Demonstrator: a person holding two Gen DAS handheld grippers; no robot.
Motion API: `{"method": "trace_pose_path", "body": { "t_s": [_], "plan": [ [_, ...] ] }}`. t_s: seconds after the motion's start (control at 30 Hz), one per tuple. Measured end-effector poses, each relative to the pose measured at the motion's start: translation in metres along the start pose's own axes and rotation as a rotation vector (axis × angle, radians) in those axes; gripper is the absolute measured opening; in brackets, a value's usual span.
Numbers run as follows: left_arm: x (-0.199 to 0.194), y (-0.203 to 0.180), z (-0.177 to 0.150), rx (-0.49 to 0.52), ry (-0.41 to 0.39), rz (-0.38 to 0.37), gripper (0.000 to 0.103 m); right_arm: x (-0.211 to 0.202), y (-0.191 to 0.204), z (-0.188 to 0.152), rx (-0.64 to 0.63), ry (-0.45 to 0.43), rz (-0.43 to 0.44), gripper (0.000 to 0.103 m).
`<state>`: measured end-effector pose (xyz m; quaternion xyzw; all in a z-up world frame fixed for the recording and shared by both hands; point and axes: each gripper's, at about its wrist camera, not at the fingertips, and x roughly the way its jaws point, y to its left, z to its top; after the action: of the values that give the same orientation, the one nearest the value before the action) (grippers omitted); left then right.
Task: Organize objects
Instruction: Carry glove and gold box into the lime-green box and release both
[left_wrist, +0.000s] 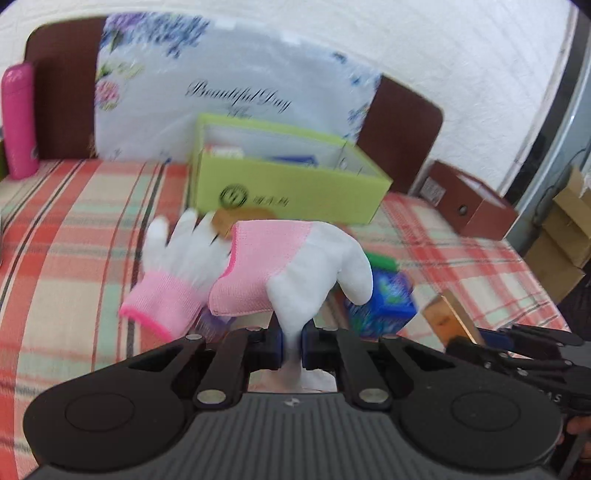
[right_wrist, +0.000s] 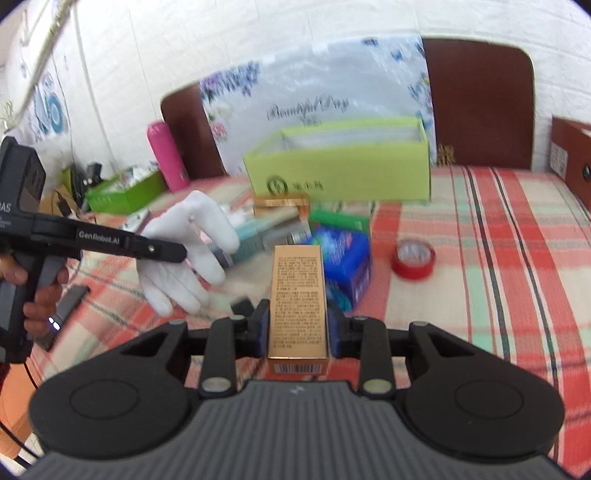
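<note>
My left gripper is shut on a white glove with a pink cuff and holds it above the plaid cloth. A second white and pink glove hangs beside it. The held glove also shows in the right wrist view. My right gripper is shut on a tall gold box with printed text, held lengthwise above the cloth. A lime green open box stands behind; it also shows in the right wrist view. Small boxes lie inside it.
A blue packet, a green packet and other small boxes lie in front of the lime box. A red tape roll lies to the right. A pink bottle, a floral bag and a brown box stand around.
</note>
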<state>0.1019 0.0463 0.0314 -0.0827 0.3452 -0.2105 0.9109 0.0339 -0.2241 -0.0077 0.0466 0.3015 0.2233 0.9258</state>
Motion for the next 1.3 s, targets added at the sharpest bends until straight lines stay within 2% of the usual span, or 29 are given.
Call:
{"method": "trace_pose_path", "body": {
  "t_s": [0.1, 0.23, 0.33, 0.53, 0.63, 0.73, 0.97, 1.0, 1.03, 1.07, 1.1, 1.13, 1.2, 1.3],
  "plan": [
    [0.005, -0.008, 0.025, 0.009, -0.034, -0.029, 0.008, 0.005, -0.004, 0.028, -0.033, -0.053, -0.02, 0.03],
    [0.015, -0.02, 0.064, 0.038, -0.091, -0.029, 0.008, 0.019, -0.015, 0.068, -0.065, -0.107, -0.052, 0.03],
    [0.025, -0.027, 0.096, 0.041, -0.126, -0.041, 0.008, 0.035, -0.027, 0.095, -0.076, -0.13, -0.084, 0.03],
    [0.065, -0.03, 0.152, 0.025, -0.18, -0.015, 0.008, 0.086, -0.055, 0.138, -0.073, -0.137, -0.143, 0.03],
    [0.093, -0.027, 0.173, 0.008, -0.177, -0.019, 0.008, 0.11, -0.07, 0.154, -0.057, -0.152, -0.145, 0.03],
    [0.124, -0.022, 0.189, 0.004, -0.163, -0.003, 0.008, 0.137, -0.079, 0.166, -0.086, -0.152, -0.182, 0.03],
    [0.189, -0.002, 0.191, 0.009, -0.073, 0.022, 0.008, 0.197, -0.099, 0.171, -0.102, -0.118, -0.197, 0.031],
    [0.195, 0.0, 0.187, 0.032, -0.062, 0.032, 0.015, 0.203, -0.099, 0.169, -0.127, -0.122, -0.198, 0.043],
    [0.199, 0.002, 0.184, 0.055, -0.049, 0.064, 0.04, 0.206, -0.099, 0.166, -0.151, -0.13, -0.207, 0.055],
    [0.202, 0.004, 0.179, 0.076, -0.046, 0.116, 0.057, 0.206, -0.097, 0.162, -0.169, -0.149, -0.225, 0.078],
    [0.202, 0.006, 0.174, 0.09, -0.07, 0.169, 0.083, 0.205, -0.095, 0.158, -0.183, -0.177, -0.241, 0.09],
    [0.199, 0.008, 0.169, 0.095, -0.109, 0.21, 0.089, 0.204, -0.094, 0.155, -0.196, -0.195, -0.25, 0.092],
    [0.192, 0.017, 0.163, 0.065, -0.156, 0.251, 0.09, 0.202, -0.094, 0.15, -0.199, -0.2, -0.249, 0.103],
    [0.181, 0.029, 0.163, -0.007, -0.158, 0.257, 0.09, 0.195, -0.092, 0.146, -0.177, -0.189, -0.241, 0.103]
  ]
}}
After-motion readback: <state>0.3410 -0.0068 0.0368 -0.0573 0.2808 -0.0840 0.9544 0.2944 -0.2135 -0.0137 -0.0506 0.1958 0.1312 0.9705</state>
